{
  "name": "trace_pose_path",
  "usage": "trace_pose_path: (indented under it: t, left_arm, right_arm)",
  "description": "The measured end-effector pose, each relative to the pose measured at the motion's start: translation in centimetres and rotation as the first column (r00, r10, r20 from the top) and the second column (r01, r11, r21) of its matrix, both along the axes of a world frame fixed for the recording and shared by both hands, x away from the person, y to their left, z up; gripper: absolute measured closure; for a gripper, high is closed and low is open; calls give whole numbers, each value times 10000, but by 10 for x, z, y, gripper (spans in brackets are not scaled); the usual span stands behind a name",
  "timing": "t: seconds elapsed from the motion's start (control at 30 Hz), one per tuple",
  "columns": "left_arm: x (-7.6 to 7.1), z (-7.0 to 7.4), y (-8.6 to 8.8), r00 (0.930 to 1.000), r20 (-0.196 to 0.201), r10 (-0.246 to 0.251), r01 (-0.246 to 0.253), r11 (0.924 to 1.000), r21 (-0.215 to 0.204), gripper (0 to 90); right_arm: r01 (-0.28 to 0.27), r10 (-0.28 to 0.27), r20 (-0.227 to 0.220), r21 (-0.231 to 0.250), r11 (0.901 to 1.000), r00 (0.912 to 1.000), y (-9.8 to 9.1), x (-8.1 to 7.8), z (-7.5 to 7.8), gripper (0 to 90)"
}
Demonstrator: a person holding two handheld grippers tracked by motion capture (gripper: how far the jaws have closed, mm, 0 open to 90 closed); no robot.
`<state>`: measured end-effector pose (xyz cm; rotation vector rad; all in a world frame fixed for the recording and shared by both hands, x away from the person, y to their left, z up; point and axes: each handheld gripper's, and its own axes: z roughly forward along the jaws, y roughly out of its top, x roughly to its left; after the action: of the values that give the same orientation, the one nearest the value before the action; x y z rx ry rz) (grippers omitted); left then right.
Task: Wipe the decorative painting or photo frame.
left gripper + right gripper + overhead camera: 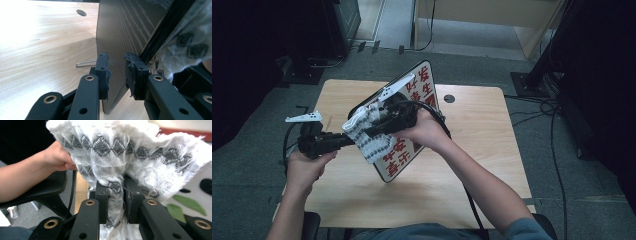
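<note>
One pale wooden counter carries the work. Above its middle, a rectangular black-edged sign board with red characters stands tilted on one corner, probably so its face can be wiped. Left of the board, the left hand-held gripper straddles the board's lower edge, jaws narrow, bracing it upright; whether the pads press is unclear. On the board's face, the right hand-held gripper is clamped on a white-and-grey woven cloth.
</note>
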<state>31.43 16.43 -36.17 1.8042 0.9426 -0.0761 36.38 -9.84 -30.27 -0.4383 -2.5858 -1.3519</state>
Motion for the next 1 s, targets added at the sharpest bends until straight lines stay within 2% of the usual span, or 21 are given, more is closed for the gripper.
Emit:
trace_pose_path:
  t: [0.3,0.6,1.0]
  left_arm:
    - [0,0,-1,10000,38,-11,11,9999,121,725]
    - [-1,0,-2,10000,75,-25,23,9997,238,738]
    - [-1,0,-3,10000,95,-26,24,9996,289,741]
  right_arm:
    - [-56,56,-99,-14,10000,9999,-3,-3,-14,769]
    - [-63,61,117,160,9999,9999,-6,-8,-29,769]
    - [-18,19,-35,168,9999,10000,-8,-13,-45,769]
